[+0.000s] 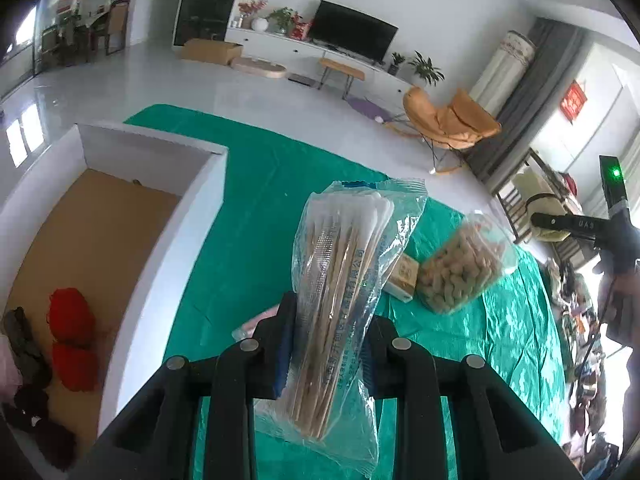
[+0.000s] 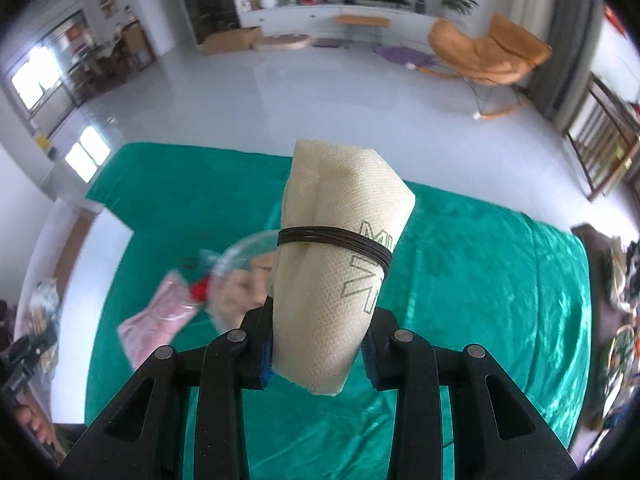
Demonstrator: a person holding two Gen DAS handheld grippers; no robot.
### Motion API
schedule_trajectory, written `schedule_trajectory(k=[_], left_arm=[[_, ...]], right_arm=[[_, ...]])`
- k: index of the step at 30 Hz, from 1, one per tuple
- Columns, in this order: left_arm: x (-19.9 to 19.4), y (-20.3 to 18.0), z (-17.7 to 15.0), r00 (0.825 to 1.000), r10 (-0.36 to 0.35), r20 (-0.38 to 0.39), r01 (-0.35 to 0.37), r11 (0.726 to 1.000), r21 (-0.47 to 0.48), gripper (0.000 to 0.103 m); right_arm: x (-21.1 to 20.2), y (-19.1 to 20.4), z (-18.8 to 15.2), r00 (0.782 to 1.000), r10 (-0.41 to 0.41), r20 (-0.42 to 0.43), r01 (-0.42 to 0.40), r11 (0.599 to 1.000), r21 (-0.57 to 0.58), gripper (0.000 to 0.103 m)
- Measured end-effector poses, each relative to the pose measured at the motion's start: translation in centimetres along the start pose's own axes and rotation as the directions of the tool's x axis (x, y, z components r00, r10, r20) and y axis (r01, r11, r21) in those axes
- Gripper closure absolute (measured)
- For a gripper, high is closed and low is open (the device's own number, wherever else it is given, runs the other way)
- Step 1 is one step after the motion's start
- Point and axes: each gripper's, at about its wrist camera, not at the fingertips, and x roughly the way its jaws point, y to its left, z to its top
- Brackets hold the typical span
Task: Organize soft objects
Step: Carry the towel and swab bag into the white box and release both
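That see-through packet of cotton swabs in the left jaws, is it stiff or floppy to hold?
Probably a bit of both. The cotton swab packet stands upright, so the bundled sticks likely keep it stiff. Its crinkled plastic edges look loose and possibly slippery. It seems light, since the left gripper holds it by one end.

One swab pack (image 1: 340, 280), one peanut bag (image 1: 460, 264), one small carton (image 1: 404, 276), two red yarn balls (image 1: 72, 316), one cloth roll (image 2: 340, 264), one pink packet (image 2: 160, 320)

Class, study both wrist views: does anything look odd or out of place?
Nothing is spilled or damaged. One oddity: the left tool holds a packet of cotton swabs with stiff wooden sticks, hardly soft, unlike the banded cloth roll in the right tool.
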Motion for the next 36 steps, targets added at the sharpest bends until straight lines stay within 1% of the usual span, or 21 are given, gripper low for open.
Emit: schedule_trajectory(k=[3,7,9,11,14,15,16,17,20,22,24,25,26,27,28,29,30,32,33,34,36], left_arm=[[-0.6,1.1,-0.3,1.000,0.013,0.012,-0.013,1.000,-0.013,0.075],[-1.6,3.6,-0.8,0.999,0.036,0.018,-0.035,0.998,-0.048,0.075],[-2.6,5.8,-0.7,0.998,0.051,0.026,-0.049,0.996,-0.075,0.075],[-3.5,7.6,-0.7,0.997,0.068,0.037,-0.064,0.993,-0.103,0.075],[-5.5,10.8,-0.7,0.993,0.102,0.059,-0.093,0.985,-0.143,0.075],[-6.4,12.0,-0.8,0.991,0.117,0.066,-0.105,0.982,-0.159,0.075],[-7.3,13.4,-0.9,0.988,0.134,0.074,-0.120,0.977,-0.175,0.075],[-8.0,14.4,-1.2,0.985,0.150,0.080,-0.133,0.974,-0.186,0.075],[-10.5,17.8,-2.2,0.974,0.210,0.088,-0.186,0.957,-0.221,0.075],[-11.8,19.7,-3.0,0.965,0.246,0.087,-0.219,0.945,-0.243,0.075],[-13.5,22.1,-4.1,0.952,0.294,0.087,-0.260,0.925,-0.276,0.075],[-14.1,23.0,-4.6,0.946,0.312,0.086,-0.276,0.917,-0.290,0.075],[-14.9,24.2,-5.3,0.936,0.343,0.079,-0.304,0.901,-0.310,0.075],[-15.2,25.0,-5.7,0.927,0.368,0.067,-0.329,0.888,-0.322,0.075],[-15.5,25.9,-6.2,0.916,0.399,0.042,-0.363,0.870,-0.333,0.072],[-15.4,26.7,-6.7,0.909,0.417,0.010,-0.390,0.857,-0.338,0.066],[-15.3,27.1,-7.1,0.906,0.423,-0.012,-0.401,0.851,-0.340,0.059],[-15.1,27.5,-8.0,0.908,0.419,-0.019,-0.401,0.852,-0.336,0.024],[-15.0,27.3,-8.4,0.903,0.429,-0.011,-0.408,0.852,-0.328,0.019],[-15.1,27.1,-8.8,0.899,0.438,0.003,-0.414,0.851,-0.322,0.018],[-15.1,27.0,-9.1,0.901,0.434,0.008,-0.407,0.852,-0.331,0.018]], right_arm=[[0.8,3.9,0.4,0.999,0.038,-0.004,-0.038,0.998,-0.045,0.067],[2.3,10.2,-0.3,0.995,0.096,-0.035,-0.100,0.987,-0.124,0.067],[3.3,14.1,-0.9,0.990,0.125,-0.060,-0.133,0.976,-0.173,0.067],[4.0,17.2,-1.4,0.986,0.147,-0.083,-0.161,0.964,-0.212,0.067],[5.1,22.4,-2.2,0.973,0.198,-0.119,-0.223,0.940,-0.259,0.067],[5.3,23.9,-2.5,0.966,0.223,-0.129,-0.250,0.931,-0.264,0.067],[5.5,26.0,-2.9,0.954,0.264,-0.140,-0.293,0.918,-0.267,0.067],[5.6,27.2,-3.2,0.944,0.294,-0.149,-0.325,0.907,-0.267,0.067],[6.1,32.3,-4.6,0.905,0.382,-0.186,-0.421,0.865,-0.273,0.067],[6.4,35.3,-5.7,0.887,0.411,-0.210,-0.458,0.839,-0.293,0.067],[6.9,38.2,-6.8,0.870,0.435,-0.232,-0.490,0.815,-0.307,0.067],[7.2,39.1,-7.3,0.860,0.449,-0.243,-0.507,0.807,-0.305,0.065],[7.4,40.0,-7.7,0.848,0.464,-0.254,-0.525,0.797,-0.298,0.062],[7.6,40.8,-8.2,0.830,0.488,-0.269,-0.553,0.783,-0.285,0.056],[7.9,41.7,-8.8,0.808,0.515,-0.286,-0.584,0.765,-0.271,0.044],[8.1,42.5,-9.4,0.794,0.528,-0.301,-0.602,0.753,-0.266,0.032],[8.3,43.4,-10.0,0.792,0.525,-0.312,-0.604,0.749,-0.273,0.029],[8.4,44.6,-11.2,0.801,0.496,-0.336,-0.591,0.743,-0.313,0.029],[8.4,45.0,-11.7,0.810,0.480,-0.338,-0.580,0.744,-0.332,0.029],[8.1,45.0,-12.1,0.824,0.460,-0.331,-0.560,0.750,-0.352,0.029],[7.5,44.9,-12.3,0.836,0.447,-0.319,-0.544,0.753,-0.370,0.029]])
